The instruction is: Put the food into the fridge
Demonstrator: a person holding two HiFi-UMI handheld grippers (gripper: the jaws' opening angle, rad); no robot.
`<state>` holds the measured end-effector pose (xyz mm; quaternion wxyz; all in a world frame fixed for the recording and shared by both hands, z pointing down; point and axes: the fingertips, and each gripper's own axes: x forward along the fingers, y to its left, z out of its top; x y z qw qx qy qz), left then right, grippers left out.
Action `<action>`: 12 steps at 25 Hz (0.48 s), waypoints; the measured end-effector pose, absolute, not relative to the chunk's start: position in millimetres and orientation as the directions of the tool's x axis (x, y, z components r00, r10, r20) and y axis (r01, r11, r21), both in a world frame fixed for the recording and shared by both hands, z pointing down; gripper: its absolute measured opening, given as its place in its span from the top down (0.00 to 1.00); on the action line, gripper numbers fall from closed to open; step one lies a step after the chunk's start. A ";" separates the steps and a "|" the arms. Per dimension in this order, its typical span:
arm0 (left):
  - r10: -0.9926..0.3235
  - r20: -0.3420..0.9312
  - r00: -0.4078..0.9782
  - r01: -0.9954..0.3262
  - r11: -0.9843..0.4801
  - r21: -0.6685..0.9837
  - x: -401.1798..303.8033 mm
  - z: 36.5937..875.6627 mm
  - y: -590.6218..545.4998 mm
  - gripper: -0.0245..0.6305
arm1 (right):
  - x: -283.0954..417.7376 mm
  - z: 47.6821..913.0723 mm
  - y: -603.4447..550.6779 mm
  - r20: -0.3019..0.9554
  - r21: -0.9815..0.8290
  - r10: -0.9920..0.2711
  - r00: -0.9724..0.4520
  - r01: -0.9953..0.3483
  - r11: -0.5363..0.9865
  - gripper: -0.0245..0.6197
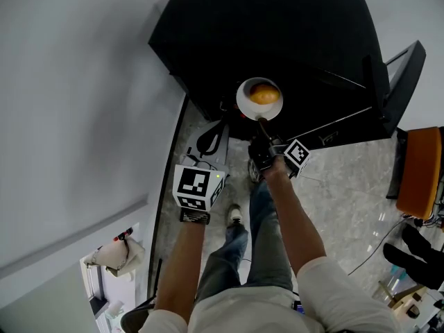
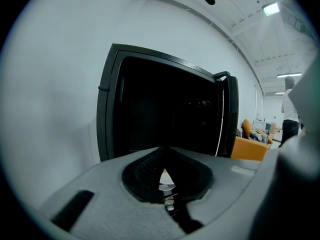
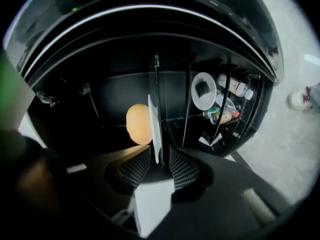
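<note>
Orange-yellow and round, the food has a smooth, slightly glossy surface and the look of a bun or a fruit; which of the two cannot be told. It sits a little off centre on a small white plate, whose rim is bare all the way round.

The plate is level at the open front of the black fridge, against its dark interior. Whether it rests on a shelf cannot be told. The fridge door stands open on the right. In the right gripper view its racks hold several bottles.

The right gripper is stretched forward to the plate's near edge. Its jaws stand apart with the plate's rim between them. That rim appears edge-on as a thin white line, with a gap on either side, so the ribbed pads are not pressing on it.

The left gripper is held back, nearer the person and to the left of the right one, and it points at the fridge front. Its jaws are closed together with nothing between them.

The person stands on a pale, glossy floor. An orange chair stands well to the right.
</note>
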<state>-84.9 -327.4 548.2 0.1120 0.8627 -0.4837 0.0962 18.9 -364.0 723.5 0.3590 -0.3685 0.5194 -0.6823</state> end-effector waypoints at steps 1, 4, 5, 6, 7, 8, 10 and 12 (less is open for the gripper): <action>-0.814 0.275 0.511 -0.857 -0.505 0.100 -85.8 548.2 -327.0 0.96 | 17.6 721.9 -361.5 0.128 -0.974 -0.870 -0.477 0.106 -0.201 0.78; -0.818 0.276 0.504 -0.862 -0.496 0.105 -87.9 548.6 -326.1 0.96 | 14.5 718.9 -359.4 0.132 -0.975 -0.862 -0.489 0.091 -0.201 0.82; -0.818 0.276 0.504 -0.862 -0.495 0.106 -87.7 548.8 -325.7 0.96 | 14.5 719.0 -360.7 0.138 -0.975 -0.860 -0.491 0.084 -0.205 0.85; -0.818 0.277 0.505 -0.862 -0.496 0.107 -87.1 549.1 -325.1 0.96 | 14.7 719.7 -362.8 0.146 -0.975 -0.858 -0.493 0.076 -0.210 0.88; -0.817 0.278 0.505 -0.861 -0.497 0.106 -86.4 549.5 -324.5 0.96 | 14.9 720.6 -365.5 0.153 -0.974 -0.855 -0.495 0.070 -0.214 0.91; -0.816 0.280 0.506 -0.861 -0.498 0.104 -85.9 550.1 -323.9 0.96 | 15.1 721.6 -368.6 0.157 -0.974 -0.854 -0.496 0.065 -0.216 0.92; -0.814 0.284 0.507 -0.860 -0.500 0.101 -85.2 551.5 -323.2 0.96 | 16.4 724.2 -374.9 0.158 -0.975 -0.855 -0.493 0.060 -0.215 0.94; -0.812 0.288 0.507 -0.860 -0.501 0.101 -85.2 552.9 -323.5 0.96 | 15.7 723.2 -379.5 0.161 -0.974 -0.857 -0.489 0.061 -0.218 0.95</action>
